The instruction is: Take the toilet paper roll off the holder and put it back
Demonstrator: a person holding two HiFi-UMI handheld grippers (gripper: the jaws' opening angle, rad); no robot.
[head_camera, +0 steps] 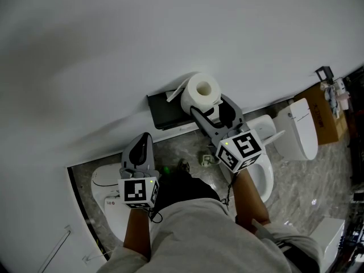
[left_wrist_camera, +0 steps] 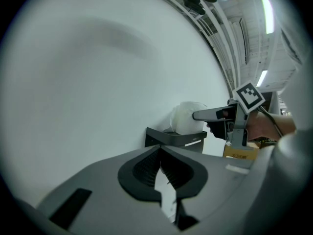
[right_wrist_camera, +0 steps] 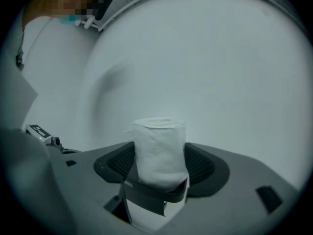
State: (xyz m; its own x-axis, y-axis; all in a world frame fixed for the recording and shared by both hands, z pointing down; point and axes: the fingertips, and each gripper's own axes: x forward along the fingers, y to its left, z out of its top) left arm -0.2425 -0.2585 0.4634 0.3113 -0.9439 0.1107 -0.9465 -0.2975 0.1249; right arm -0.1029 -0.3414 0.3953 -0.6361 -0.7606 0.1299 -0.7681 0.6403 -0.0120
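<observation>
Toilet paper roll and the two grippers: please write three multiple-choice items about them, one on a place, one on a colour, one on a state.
1. Where is the toilet paper roll?
A. on the floor
B. between the right gripper's jaws
C. on the toilet seat

2. What colour is the holder?
A. black
B. red
C. yellow

3. How do the left gripper's jaws stand?
A. closed on the roll
B. wide apart
C. together, empty

Key:
1 B, the right gripper view shows the pads against its sides.
2 A, it looks black in every view.
3 C, the left gripper view shows the pads meeting on nothing.
</observation>
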